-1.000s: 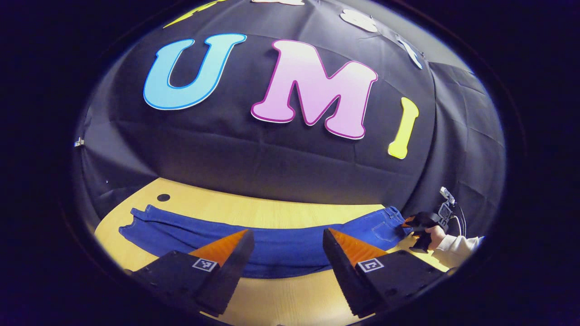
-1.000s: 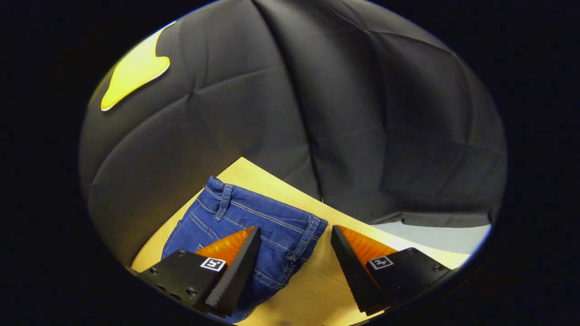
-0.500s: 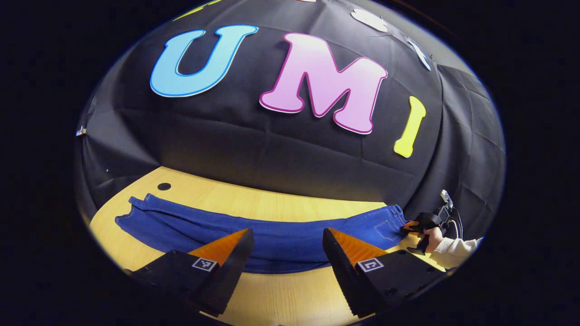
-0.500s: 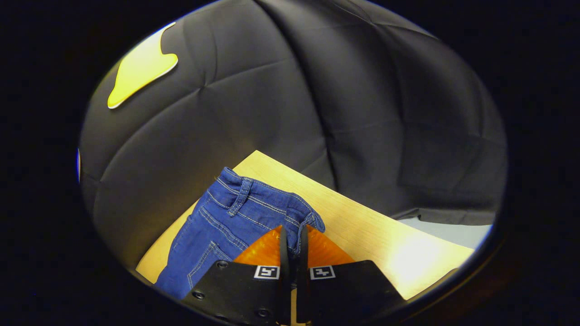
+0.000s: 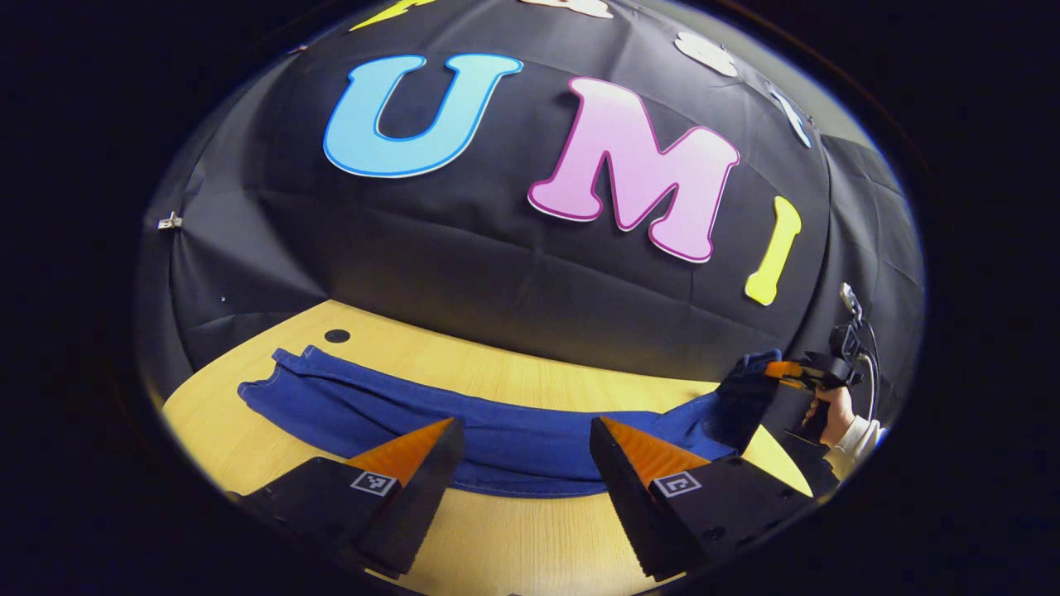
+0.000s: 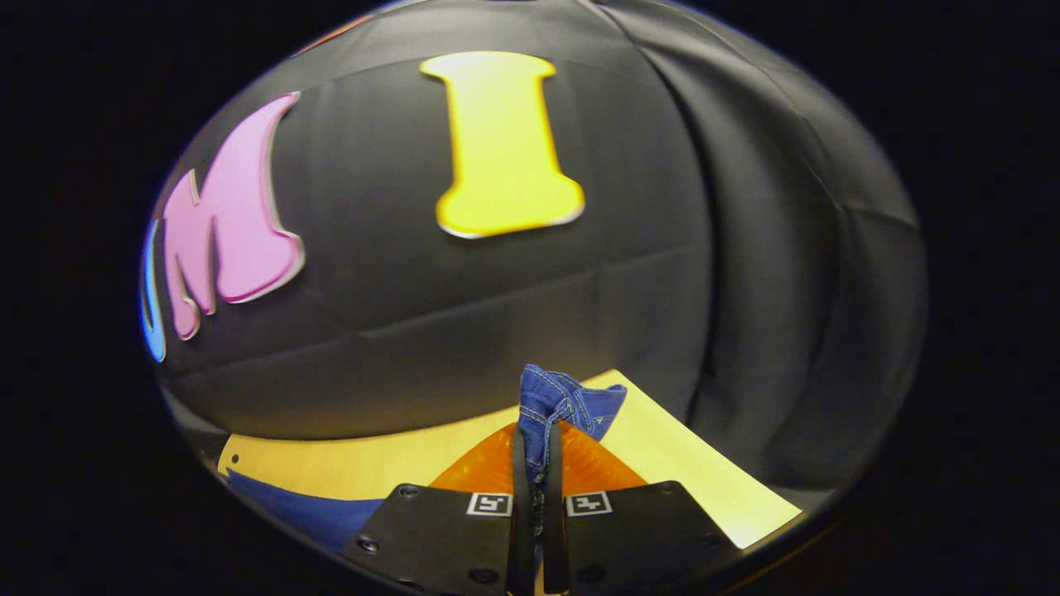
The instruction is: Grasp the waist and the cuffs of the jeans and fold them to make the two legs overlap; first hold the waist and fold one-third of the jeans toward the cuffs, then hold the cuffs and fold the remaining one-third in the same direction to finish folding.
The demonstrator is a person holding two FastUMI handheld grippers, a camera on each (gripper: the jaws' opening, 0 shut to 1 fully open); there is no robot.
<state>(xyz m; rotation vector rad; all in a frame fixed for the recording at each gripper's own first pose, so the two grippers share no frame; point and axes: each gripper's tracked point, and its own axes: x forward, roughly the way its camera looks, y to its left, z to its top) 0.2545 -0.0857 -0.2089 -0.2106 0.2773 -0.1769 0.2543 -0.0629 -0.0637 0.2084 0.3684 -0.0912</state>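
Black gripper (image 5: 522, 472) bodies, square fiducial markers, round screws; white sleeve (image 5: 857, 434) cuff.

Left tool (image 5: 522, 430) low at the near edge, fingers spread wide apart, gripping nothing. Just ahead of the fingertips, long blue denim jeans (image 5: 464, 426) stretched flat across the pale wooden counter (image 5: 513, 546), cuffs far off to the tool's left near a small dark round hole (image 5: 337, 336). Off to the tool's right, waist end lifted clear of the counter, pinched by the right tool (image 5: 782, 372), held by a hand (image 5: 832, 407) in a pale sleeve.
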